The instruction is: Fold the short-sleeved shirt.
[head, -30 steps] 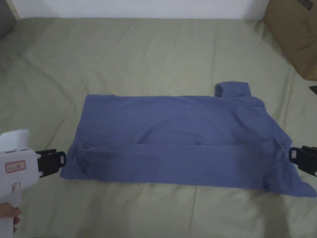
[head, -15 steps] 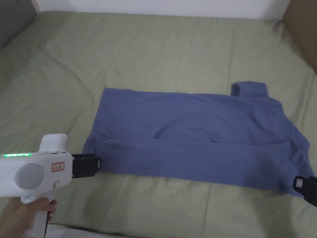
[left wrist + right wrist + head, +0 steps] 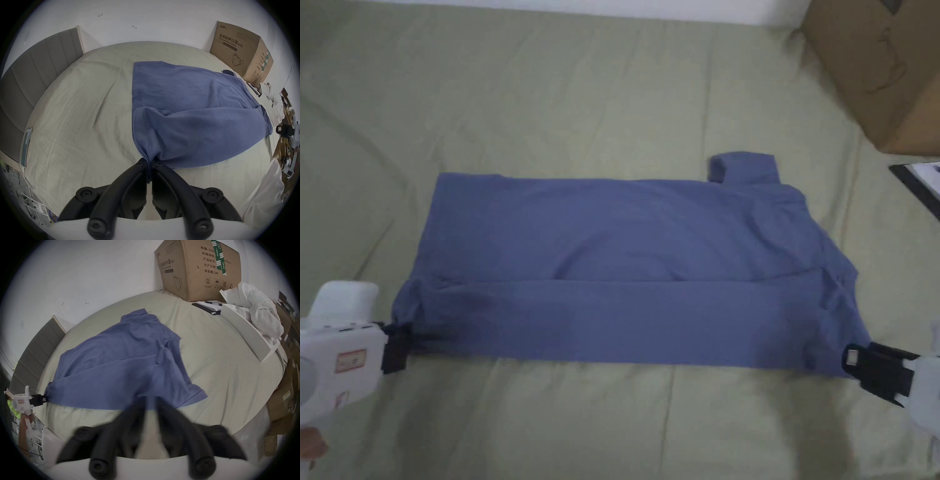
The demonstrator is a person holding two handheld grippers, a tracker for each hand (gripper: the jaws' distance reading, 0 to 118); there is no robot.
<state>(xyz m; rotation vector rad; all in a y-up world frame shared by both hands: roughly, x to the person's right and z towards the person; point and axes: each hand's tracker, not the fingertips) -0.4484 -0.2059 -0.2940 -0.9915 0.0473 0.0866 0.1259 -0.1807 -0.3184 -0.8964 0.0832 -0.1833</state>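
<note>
I have the shirt (image 3: 625, 269) lying flat across the bed (image 3: 550, 94), its near long edge already folded over, so I judge I'm at the lengthwise fold. My left gripper (image 3: 149, 164) is clamped tight on the hem corner; my right gripper (image 3: 150, 400) has cloth between nearly closed jaws, though blur hides whether both press. Next I'd lift both ends together, keeping the edge taut.

bed (image 3: 581, 81) left open | cardboard box (image 3: 881, 69) blocks far right
</note>
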